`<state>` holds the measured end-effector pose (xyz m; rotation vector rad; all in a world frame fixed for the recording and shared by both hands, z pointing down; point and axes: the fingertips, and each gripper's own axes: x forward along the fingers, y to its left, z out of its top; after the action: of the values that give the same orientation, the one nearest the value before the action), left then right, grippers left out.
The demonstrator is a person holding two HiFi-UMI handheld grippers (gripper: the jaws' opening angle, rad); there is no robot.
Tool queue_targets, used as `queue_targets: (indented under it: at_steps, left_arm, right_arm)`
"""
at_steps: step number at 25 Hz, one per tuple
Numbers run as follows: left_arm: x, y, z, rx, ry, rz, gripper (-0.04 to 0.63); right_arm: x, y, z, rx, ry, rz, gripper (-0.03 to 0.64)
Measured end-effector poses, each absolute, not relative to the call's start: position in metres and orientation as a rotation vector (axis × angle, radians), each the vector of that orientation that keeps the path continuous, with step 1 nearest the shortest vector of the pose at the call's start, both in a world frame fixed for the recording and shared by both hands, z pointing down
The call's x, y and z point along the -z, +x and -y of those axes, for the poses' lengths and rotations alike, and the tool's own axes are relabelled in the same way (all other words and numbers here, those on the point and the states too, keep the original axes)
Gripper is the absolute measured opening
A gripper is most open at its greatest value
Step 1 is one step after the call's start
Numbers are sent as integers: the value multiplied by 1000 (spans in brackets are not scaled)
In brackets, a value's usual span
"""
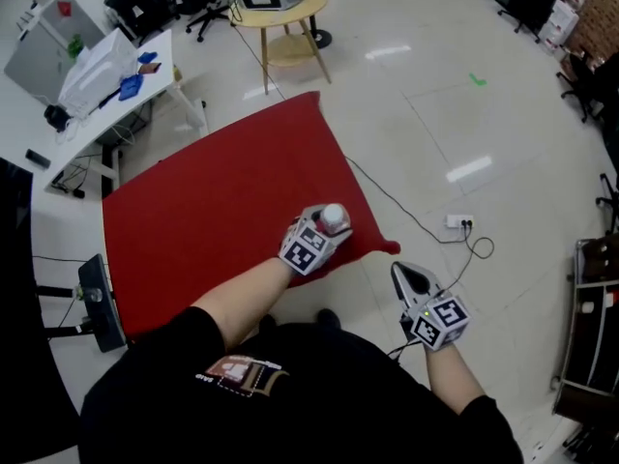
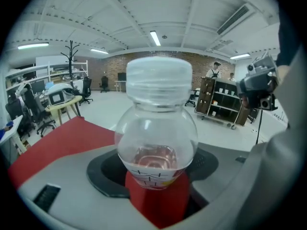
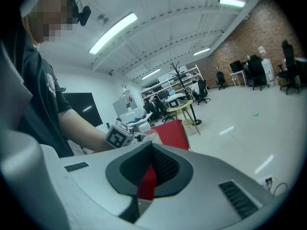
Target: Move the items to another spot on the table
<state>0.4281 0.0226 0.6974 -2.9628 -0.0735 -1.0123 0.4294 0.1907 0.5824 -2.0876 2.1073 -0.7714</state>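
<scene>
**Holding a bottle at the table's near corner, with open space waiting at 11 o'clock**

We have the left gripper (image 1: pixel 325 232) closed on the bottle (image 1: pixel 335 218), its dark pads hugging the lower body on both sides while the white cap (image 2: pixel 156 75) stands upright above them. The bottle is at about 5 o'clock on the red table (image 1: pixel 213 211), close to the corner where the top gives way to the floor (image 1: pixel 435 114). Whether its base touches the table or hangs just above it, we cannot tell. Our right gripper (image 3: pixel 149 176) hangs off the table at 4 o'clock in the head view, over the floor, its jaws drawn to a narrow slit with nothing in them.

As we judge it, the step in hand is the carry. To do it well we would keep the squeeze firm but gentle, since thin clear plastic is likely to give and a round wall can twist in the pads. We would raise the bottle straight up before going sideways, so the base does not drag, and head toward 10 or 11 o'clock, where the table lies bare and well away from any edge. We would set it down flat and part the jaws only once it stands on its own
</scene>
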Motion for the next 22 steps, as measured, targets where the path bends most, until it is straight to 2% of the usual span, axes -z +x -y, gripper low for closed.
queue_targets:
  at_steps: [8, 22]
  left_arm:
    - [-642, 351, 54, 804, -3024, -132, 307]
    - [-596, 115, 235, 694, -3066, -605, 307]
  right_arm:
    - [-583, 394, -75, 556, -2325, -2250, -8]
    - [-563, 244, 129, 528, -2175, -2369, -8]
